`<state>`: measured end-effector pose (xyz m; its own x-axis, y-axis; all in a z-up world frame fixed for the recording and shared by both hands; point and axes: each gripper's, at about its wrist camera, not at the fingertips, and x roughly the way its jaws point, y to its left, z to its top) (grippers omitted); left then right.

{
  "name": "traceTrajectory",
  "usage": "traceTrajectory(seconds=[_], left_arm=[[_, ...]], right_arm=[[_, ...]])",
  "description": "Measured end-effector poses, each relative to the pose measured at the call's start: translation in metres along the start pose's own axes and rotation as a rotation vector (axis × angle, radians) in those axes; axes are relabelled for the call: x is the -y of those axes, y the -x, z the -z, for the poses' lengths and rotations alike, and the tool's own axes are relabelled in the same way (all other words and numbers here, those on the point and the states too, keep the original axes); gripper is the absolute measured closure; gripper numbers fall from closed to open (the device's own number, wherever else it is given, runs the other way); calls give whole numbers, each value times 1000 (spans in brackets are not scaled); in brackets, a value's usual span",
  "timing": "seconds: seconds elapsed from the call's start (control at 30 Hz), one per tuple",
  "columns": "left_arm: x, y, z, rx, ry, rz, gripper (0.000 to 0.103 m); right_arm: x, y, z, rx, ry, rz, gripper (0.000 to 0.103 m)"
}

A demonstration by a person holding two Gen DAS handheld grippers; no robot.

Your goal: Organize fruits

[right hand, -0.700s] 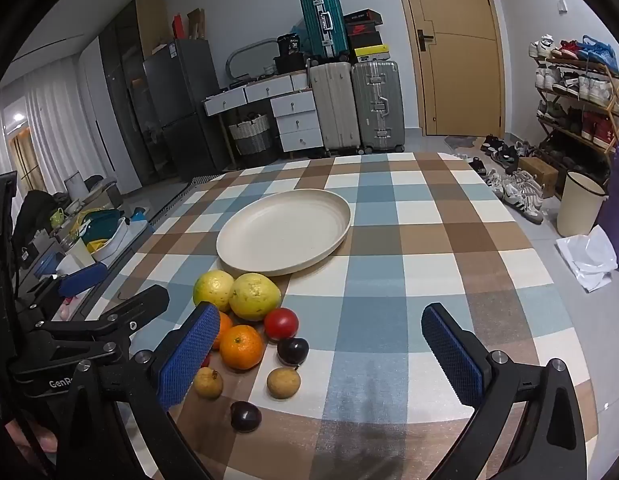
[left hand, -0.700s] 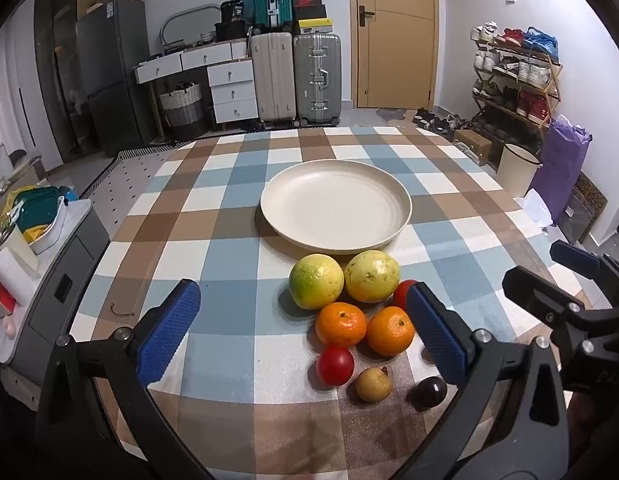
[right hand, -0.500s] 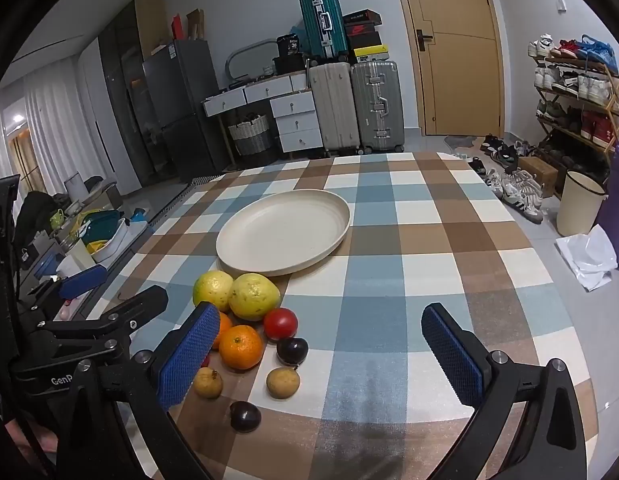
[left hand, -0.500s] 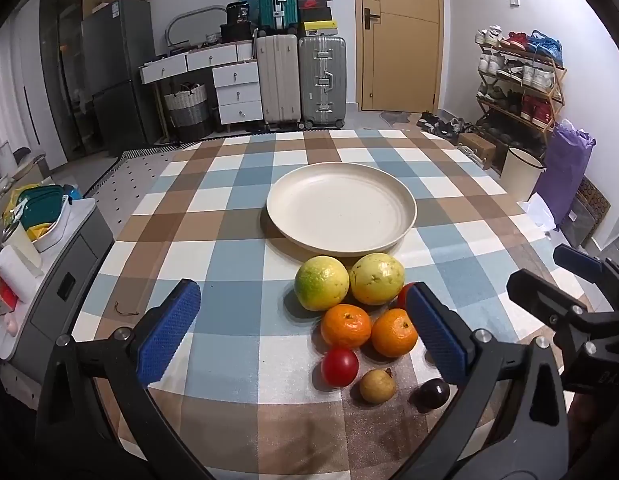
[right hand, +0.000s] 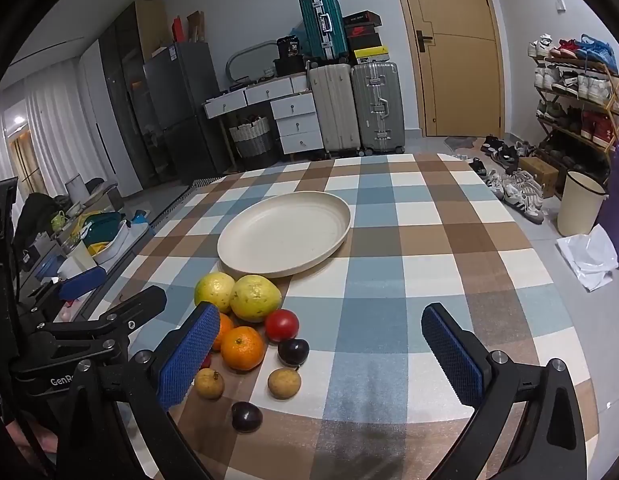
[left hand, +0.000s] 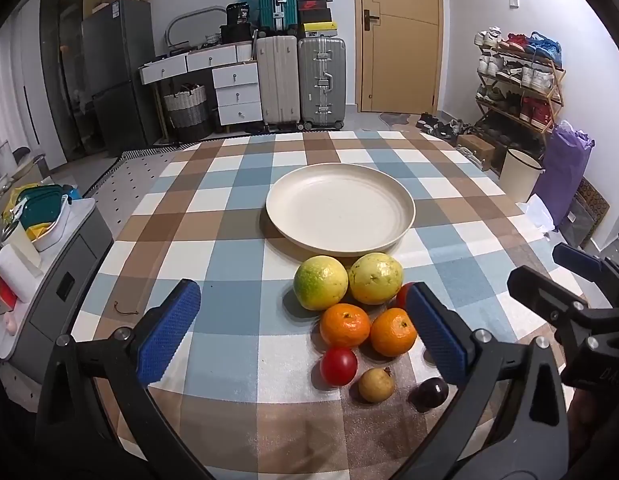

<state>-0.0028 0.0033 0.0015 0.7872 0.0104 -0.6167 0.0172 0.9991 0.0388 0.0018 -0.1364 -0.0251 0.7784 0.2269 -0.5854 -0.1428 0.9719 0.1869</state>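
Note:
A cream plate [left hand: 339,209] [right hand: 285,234] with nothing in it sits mid-table on a checked cloth. Just in front of it lies a cluster of fruit: two yellow-green citrus [left hand: 320,282] [left hand: 375,278], two oranges [left hand: 344,325] [left hand: 393,332], red tomatoes [left hand: 338,366] [right hand: 282,325], small tan fruits [left hand: 375,385] [right hand: 284,383] and dark plums [left hand: 432,393] [right hand: 246,416]. My left gripper [left hand: 301,328] hovers open above and short of the fruit. My right gripper [right hand: 321,354] is open too, to the right of the cluster, nothing between its pads.
The right gripper [left hand: 569,292] shows at the right edge of the left wrist view, and the left gripper [right hand: 89,320] at the left of the right wrist view. A side cabinet with dishes [left hand: 37,216] stands left of the table. Suitcases, drawers and a shoe rack line the room.
The left wrist view has shifted slightly, with plate and fruit sliding a little right and down. The right wrist view is unchanged. Both grippers stay open.

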Motion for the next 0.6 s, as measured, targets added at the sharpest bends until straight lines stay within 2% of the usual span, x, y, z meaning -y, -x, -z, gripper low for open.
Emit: traceTrajectory(seconds=[0.6], left_arm=[[0,0,1,-1,5,2,1]], right_arm=[[2,4,-1,11,4,0,0]])
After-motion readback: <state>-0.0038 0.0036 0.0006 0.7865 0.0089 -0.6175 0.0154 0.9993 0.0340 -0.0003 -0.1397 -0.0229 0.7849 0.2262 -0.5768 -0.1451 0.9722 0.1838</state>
